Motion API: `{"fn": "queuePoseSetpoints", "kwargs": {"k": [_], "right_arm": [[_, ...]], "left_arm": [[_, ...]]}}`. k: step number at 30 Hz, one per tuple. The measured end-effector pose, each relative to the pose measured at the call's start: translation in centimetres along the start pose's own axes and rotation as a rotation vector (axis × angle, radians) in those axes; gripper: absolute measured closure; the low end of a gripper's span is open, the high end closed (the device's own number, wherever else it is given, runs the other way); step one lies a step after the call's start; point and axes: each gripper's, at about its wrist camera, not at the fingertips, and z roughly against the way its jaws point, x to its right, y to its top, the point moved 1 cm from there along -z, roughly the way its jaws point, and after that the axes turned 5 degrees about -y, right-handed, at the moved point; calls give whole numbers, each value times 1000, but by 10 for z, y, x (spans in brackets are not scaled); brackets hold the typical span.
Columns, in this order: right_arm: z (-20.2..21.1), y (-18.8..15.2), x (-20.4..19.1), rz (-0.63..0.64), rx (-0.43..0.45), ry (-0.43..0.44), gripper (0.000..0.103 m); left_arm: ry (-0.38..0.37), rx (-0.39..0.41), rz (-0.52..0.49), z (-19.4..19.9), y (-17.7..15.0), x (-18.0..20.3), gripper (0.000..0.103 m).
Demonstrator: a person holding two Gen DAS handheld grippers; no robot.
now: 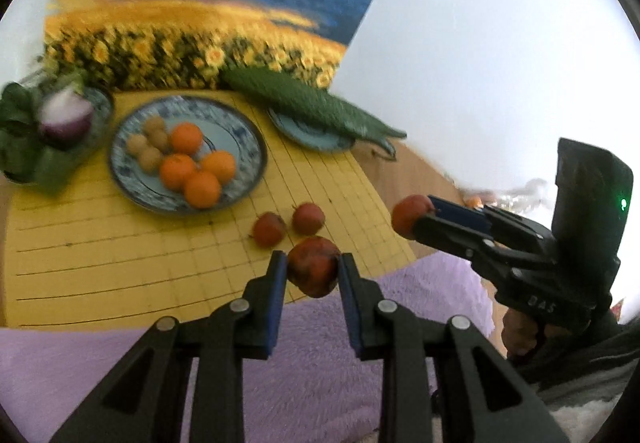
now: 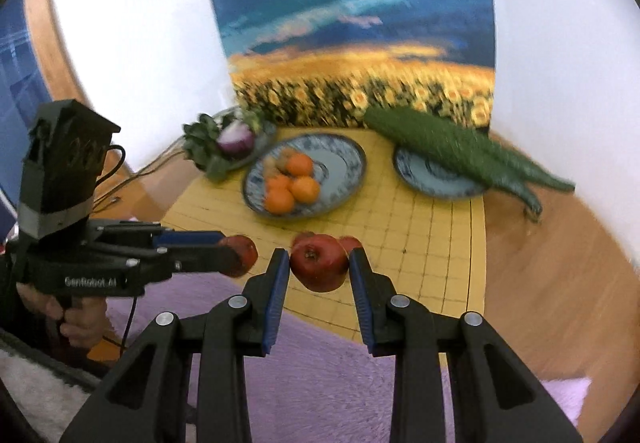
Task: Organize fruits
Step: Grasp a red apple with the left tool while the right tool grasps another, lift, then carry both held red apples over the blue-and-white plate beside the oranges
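Left gripper [image 1: 313, 270] squeezes red fruit [image 1: 314, 268], right gripper [image 2: 320, 263] squeezes another red fruit [image 2: 319, 262]; next: carry both to fruit plate [image 1: 248, 141] with oranges [image 1: 196, 165]

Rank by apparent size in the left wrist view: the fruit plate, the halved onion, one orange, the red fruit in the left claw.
1. Fruit plate
2. Red fruit in the left claw, enlarged by nearness
3. Halved onion
4. Orange

Fruit versus onion is unsure.
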Motion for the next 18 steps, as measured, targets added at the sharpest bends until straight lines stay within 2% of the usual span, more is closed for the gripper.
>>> {"fn": "queuePoseSetpoints", "kwargs": {"k": [9, 15, 18], "right_arm": [[28, 20, -31, 98, 77, 45, 71], [35, 32, -38, 106, 115, 76, 71], [34, 37, -35, 84, 131, 77, 71]], "left_arm": [[54, 98, 4, 45, 11, 10, 76], [81, 136, 21, 59, 14, 4, 76], [73, 134, 36, 58, 17, -6, 76]]}}
